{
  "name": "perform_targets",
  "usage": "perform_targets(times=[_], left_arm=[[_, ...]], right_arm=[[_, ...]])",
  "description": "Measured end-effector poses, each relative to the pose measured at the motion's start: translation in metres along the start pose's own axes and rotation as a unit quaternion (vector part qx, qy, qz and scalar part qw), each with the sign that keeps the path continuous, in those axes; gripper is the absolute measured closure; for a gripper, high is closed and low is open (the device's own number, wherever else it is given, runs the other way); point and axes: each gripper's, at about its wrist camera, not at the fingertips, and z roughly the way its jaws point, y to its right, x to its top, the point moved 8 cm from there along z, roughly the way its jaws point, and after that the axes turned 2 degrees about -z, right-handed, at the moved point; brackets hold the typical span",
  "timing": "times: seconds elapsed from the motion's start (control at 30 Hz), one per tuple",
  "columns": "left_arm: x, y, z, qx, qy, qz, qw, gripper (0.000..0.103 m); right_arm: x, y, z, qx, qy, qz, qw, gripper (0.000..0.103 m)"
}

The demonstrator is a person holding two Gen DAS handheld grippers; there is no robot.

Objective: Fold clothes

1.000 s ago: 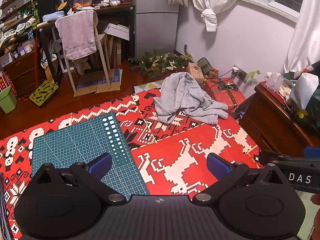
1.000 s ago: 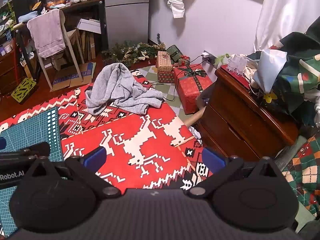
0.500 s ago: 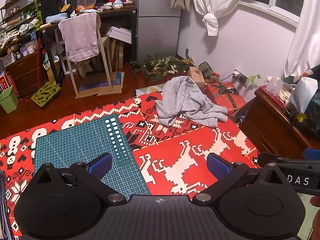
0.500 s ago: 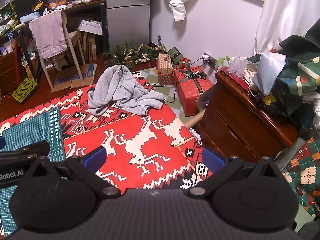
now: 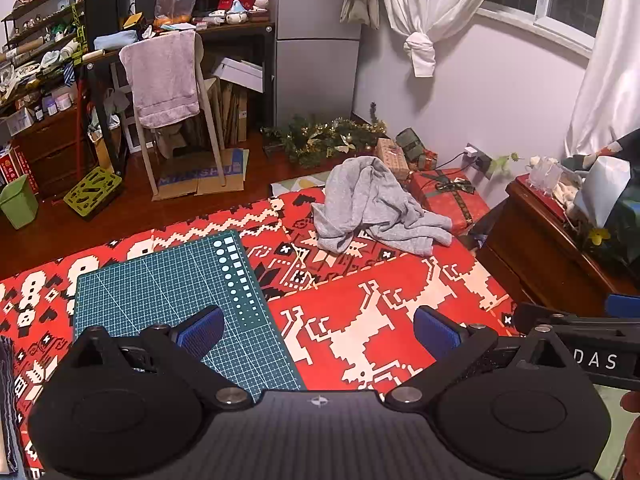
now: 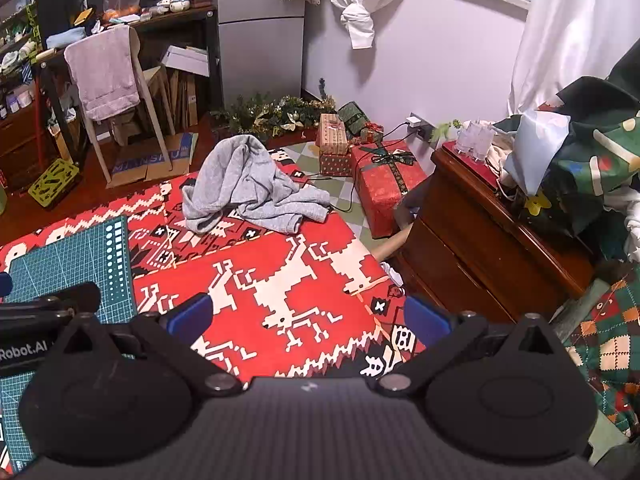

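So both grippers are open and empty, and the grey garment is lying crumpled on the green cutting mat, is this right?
Not quite. The grey garment lies crumpled on the red patterned blanket, well beyond the green cutting mat, which has no clothing on it. The left wrist view shows this clearly. The rest holds: the left gripper and the right gripper are both open and empty.

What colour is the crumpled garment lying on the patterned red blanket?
Light grey. The garment shows best in the right wrist view, lying on the blanket.
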Motion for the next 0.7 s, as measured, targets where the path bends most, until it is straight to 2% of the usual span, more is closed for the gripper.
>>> perform_targets(times=[0.23,0.4,0.63,0.7], left_arm=[[-0.001,0.000,0.001,0.001,0.002,-0.001,1.0000,0.001],[-0.002,-0.001,0.006,0.011,0.009,0.001,0.9999,0.001],[-0.004,-0.012,0.026,-0.006,0.007,-0.040,0.9992,0.001],[-0.002,-0.019,0.033,-0.001,0.007,-0.052,0.9986,0.001]], right_arm=[[-0.002,0.002,0.003,0.005,0.000,0.007,1.000,0.000],[-0.001,-0.003,0.008,-0.002,0.010,-0.014,1.000,0.000],[0.000,-0.009,0.029,0.015,0.000,-0.003,1.000,0.000],[0.001,-0.013,0.038,0.003,0.002,-0.014,1.000,0.000]])
